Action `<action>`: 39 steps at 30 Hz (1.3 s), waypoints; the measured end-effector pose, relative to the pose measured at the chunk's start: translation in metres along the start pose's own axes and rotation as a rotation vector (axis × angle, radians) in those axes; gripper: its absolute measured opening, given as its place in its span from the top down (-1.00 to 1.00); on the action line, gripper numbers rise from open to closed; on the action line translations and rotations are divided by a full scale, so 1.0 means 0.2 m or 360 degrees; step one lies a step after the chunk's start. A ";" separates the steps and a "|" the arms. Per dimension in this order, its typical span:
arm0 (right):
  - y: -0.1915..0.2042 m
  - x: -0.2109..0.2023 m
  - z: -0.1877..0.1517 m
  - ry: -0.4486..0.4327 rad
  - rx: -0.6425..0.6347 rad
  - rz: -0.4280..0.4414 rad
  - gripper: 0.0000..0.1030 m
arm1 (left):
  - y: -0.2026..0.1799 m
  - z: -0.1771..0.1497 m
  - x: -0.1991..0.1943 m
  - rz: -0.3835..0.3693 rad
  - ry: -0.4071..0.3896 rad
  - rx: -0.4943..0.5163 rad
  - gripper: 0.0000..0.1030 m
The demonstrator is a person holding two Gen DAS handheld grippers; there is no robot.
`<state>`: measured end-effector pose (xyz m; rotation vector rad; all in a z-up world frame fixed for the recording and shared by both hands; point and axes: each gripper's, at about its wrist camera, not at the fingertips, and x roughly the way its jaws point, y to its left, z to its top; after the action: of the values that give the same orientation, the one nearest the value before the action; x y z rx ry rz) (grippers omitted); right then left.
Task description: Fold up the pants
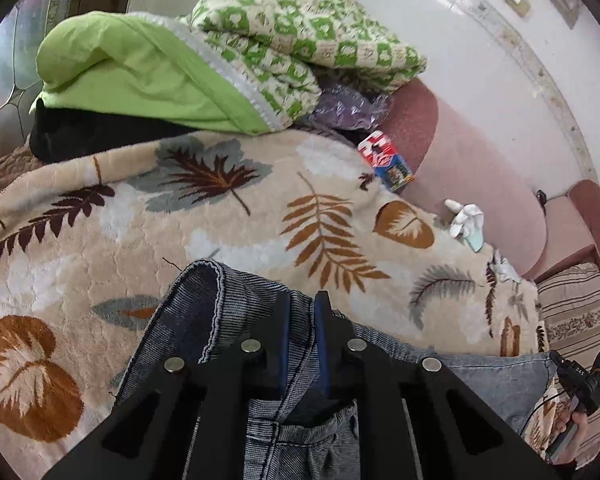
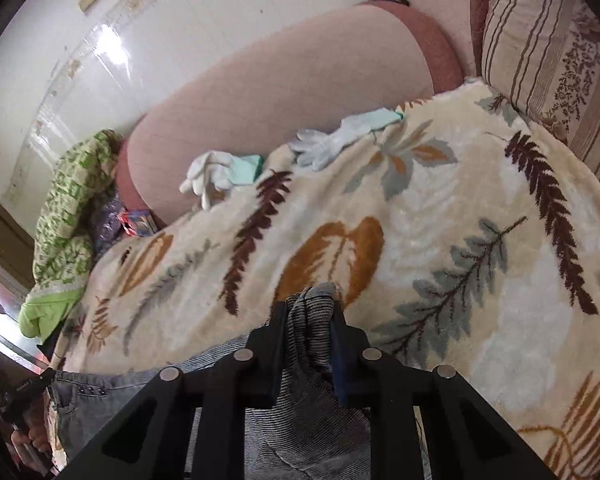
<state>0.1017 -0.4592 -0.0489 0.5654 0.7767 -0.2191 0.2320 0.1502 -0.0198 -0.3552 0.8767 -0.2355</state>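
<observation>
Both tools hold the pants, one at each end of what reads as the waistband.

Left tool (image 1: 301, 300): jaws drawn nearly together, pinching a fold of the dark striped denim pants (image 1: 236, 320). A stitched hem edge curls up just left of the jaws; a pocket seam shows below them. Grip sits on the fabric edge, likely so the cloth hangs free beneath.

Right tool (image 2: 310, 308): jaws pressed on a bunched wad of the same pants (image 2: 312, 364), fabric filling the gap and poking out above the tips. Thicker bunch here than on the left.

Position of the pants: at the near edge of the leaf-patterned blanket (image 1: 220, 216), stretched between the two tools. The span of grey denim runs from the left tool toward the right-hand tool, seen at the far right of the left wrist view. Judged: a two-corner hold to spread the garment before laying it flat.

Open room: the blanket beyond the pants is mostly bare, a good laying area. Limits, relative to the blanket:
- far-left corner: green quilt pile (image 1: 300, 36)
- far edge: white gloves (image 2: 216, 174), small printed box (image 1: 388, 164), against the pink backrest (image 2: 280, 92)
- right end: striped pillow (image 2: 540, 52)

Gloves lie close to the far edge; a long throw could catch them.
</observation>
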 end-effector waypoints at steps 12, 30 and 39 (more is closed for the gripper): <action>-0.12 -0.43 -0.23 -0.0200 0.0167 0.0145 0.61 | 0.04 -0.29 -0.65 -0.0257 -0.0325 0.0017 0.83; -0.53 -0.91 -1.04 0.0072 0.0200 0.0102 0.61 | 0.39 -0.89 -1.01 0.0106 -0.0047 0.0078 0.94; -0.69 -1.04 -1.05 0.0064 0.0380 0.0103 0.52 | 0.18 -0.88 -1.04 0.0058 -0.0152 0.0145 -0.38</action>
<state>-0.2242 -0.4607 -0.0759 0.8217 0.7748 -0.2434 -0.0329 0.2195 0.0095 -0.2631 0.7751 -0.2223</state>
